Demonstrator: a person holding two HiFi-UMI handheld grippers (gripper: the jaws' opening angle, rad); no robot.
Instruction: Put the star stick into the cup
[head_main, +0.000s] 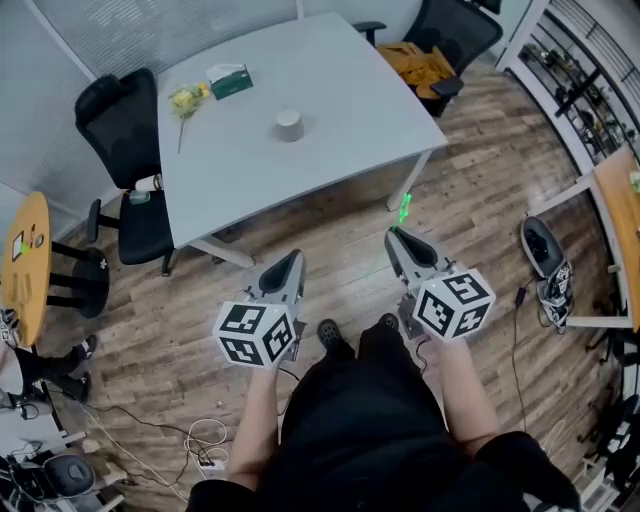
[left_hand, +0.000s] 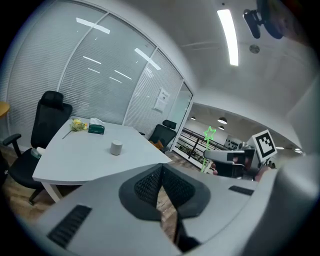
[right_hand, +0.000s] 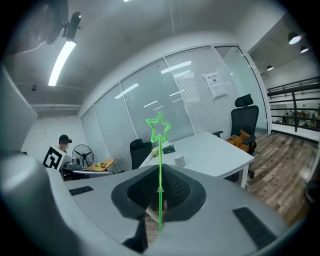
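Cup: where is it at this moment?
In the head view the cup stands near the middle of the table, to the right of the flower and the green box.

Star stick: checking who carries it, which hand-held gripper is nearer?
Right. The right hand-held gripper is shut on the star stick; the left hand-held gripper hangs beside it, apart, shut on nothing.

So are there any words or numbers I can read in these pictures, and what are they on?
No text here is clear enough to read.
Paper notice on the glass wall: print too small to read.
Green box on the table: label too blurred to read.
Marker cubes and: only black-and-white square patterns, no letters or numbers.
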